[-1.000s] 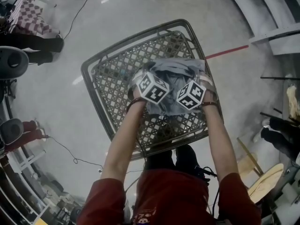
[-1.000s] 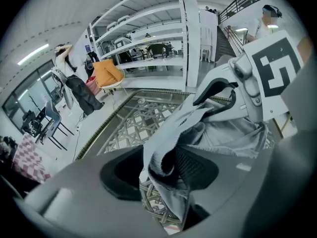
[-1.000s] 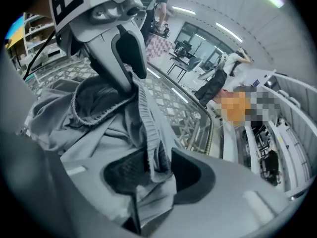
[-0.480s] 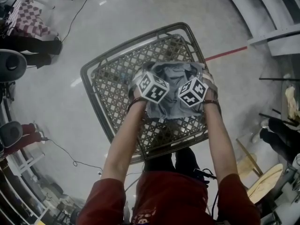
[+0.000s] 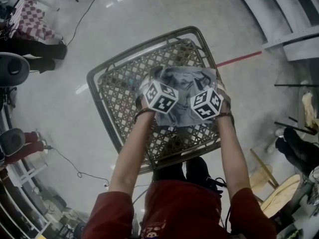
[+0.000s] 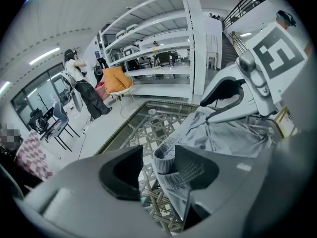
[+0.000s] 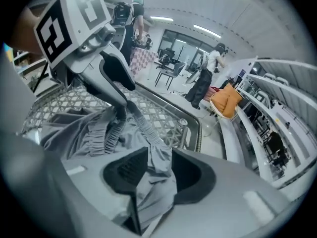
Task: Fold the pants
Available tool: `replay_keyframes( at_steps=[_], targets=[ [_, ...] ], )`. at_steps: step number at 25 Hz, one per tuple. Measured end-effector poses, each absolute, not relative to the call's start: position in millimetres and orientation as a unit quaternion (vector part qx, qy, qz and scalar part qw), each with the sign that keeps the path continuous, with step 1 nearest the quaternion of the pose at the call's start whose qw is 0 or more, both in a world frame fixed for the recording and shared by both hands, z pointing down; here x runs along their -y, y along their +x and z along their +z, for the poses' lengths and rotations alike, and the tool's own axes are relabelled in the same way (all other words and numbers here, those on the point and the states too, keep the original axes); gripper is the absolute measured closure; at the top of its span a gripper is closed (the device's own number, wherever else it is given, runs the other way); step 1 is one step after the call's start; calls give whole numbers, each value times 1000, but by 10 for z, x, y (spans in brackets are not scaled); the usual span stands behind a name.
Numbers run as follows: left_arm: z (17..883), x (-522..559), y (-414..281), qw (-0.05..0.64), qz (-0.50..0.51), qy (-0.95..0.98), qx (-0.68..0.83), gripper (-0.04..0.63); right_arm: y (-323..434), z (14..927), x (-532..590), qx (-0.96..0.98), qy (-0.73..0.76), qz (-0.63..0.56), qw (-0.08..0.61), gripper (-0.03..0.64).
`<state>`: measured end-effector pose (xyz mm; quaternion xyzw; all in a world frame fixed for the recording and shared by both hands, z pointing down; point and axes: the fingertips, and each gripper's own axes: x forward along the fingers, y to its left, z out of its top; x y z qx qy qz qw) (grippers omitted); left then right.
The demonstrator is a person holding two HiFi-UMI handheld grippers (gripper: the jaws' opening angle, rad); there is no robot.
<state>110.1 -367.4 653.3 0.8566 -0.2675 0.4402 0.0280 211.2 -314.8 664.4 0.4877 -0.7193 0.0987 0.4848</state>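
Pants (image 5: 185, 86): grey, thin, crumpled, ribbed gathered waistband; bunched above right half of lattice table (image 5: 117, 91). Cubes (image 5: 161, 97) show black-white square markers only. Left gripper (image 6: 158, 168): fingers pinched on waistband fold, cloth hugging one pad. Right gripper (image 7: 152, 170): fingers clamped on waistband, fabric drooping below them toward table.

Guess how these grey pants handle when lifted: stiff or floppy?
Likely floppy: the pants sag and crease between left gripper and right gripper. Probably light: fabric looks thin. Gathered elastic band may stretch under pull.
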Motion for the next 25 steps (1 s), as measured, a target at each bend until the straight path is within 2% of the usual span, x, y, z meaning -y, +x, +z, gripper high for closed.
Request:
replay_keyframes(
  at_steps=[5,10,15,17,21,25],
  targets=[
    [6140,3593,1054,52,372,871,317,383,1835,6421,3017,773,454,138,422,477],
    [5641,3425,1012,62,269,886,372,399,1561,6435,2863,814,378,177,403,477],
    [5103,3223,975,6,160,898,410,495,1398,6621,2724,823,317,222,416,476],
    [4945,3159,946,-26,136,895,424,577,1358,6715,2689,823,300,237,421,477],
    [4919,3031,925,-31,108,895,432,589,1296,6858,2607,823,271,269,421,477],
    [4997,2978,853,-26,118,890,439,589,1251,6938,2545,821,253,273,433,509]
  ],
)
